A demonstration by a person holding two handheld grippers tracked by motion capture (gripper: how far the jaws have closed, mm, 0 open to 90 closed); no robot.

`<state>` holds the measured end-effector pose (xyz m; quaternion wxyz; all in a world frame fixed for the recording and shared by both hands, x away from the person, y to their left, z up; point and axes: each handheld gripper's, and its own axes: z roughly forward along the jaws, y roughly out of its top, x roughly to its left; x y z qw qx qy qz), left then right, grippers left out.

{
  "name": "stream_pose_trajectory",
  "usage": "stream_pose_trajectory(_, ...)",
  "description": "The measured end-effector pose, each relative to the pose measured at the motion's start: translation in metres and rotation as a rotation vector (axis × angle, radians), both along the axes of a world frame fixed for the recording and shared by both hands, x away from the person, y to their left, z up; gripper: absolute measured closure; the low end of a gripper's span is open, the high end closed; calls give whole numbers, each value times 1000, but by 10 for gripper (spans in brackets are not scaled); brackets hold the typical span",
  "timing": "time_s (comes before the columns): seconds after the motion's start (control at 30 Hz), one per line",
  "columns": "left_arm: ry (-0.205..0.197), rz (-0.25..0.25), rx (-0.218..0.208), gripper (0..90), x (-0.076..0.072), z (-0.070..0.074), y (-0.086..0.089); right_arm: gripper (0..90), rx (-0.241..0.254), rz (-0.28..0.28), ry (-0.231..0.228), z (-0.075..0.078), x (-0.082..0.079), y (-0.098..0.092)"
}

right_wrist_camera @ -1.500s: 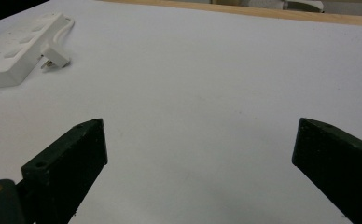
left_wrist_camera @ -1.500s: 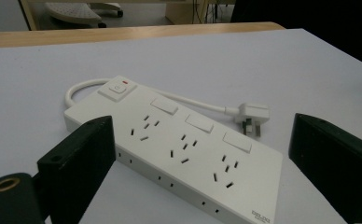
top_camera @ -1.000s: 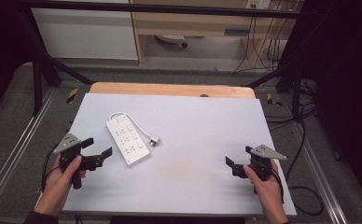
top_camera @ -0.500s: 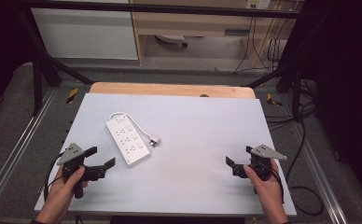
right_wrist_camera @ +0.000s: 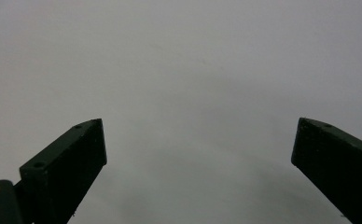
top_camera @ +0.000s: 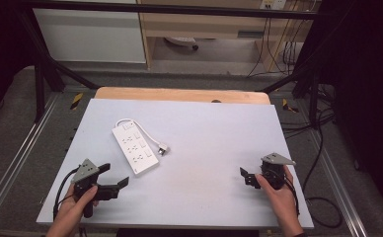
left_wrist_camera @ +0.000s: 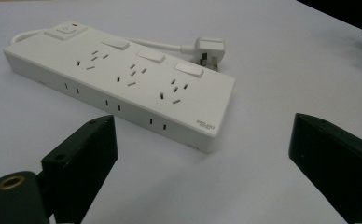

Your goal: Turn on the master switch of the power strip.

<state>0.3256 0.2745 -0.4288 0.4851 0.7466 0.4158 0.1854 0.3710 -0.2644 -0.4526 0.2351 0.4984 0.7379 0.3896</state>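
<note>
White plastic power strip (top_camera: 135, 148) lies flat on the pale grey tabletop (top_camera: 204, 148), left of centre, untouched.
High view: left hand-held gripper (top_camera: 114, 182) just beside it, right hand-held gripper (top_camera: 247, 177) well apart. Left gripper view: jaws spread, likely lining up; three rocker switches, cord and plug (left_wrist_camera: 210, 47) behind. Right gripper view: jaws spread over bare surface.

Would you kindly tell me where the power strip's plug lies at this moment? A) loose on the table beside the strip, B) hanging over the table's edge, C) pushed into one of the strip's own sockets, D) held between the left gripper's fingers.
A: the plug lies flat on the table just beside the power strip, on its short cable, clear of both open grippers.
</note>
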Motion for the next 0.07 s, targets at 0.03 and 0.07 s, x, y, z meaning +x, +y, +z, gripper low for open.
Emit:
stream_pose_trajectory(0.03,2,-3,-8,79,1,0,0,41,-25,-18,24,-3,3,-1)
stream_pose_trajectory(0.07,3,5,-1,79,1,-1,0,41,-25,-18,24,-3,3,-1)
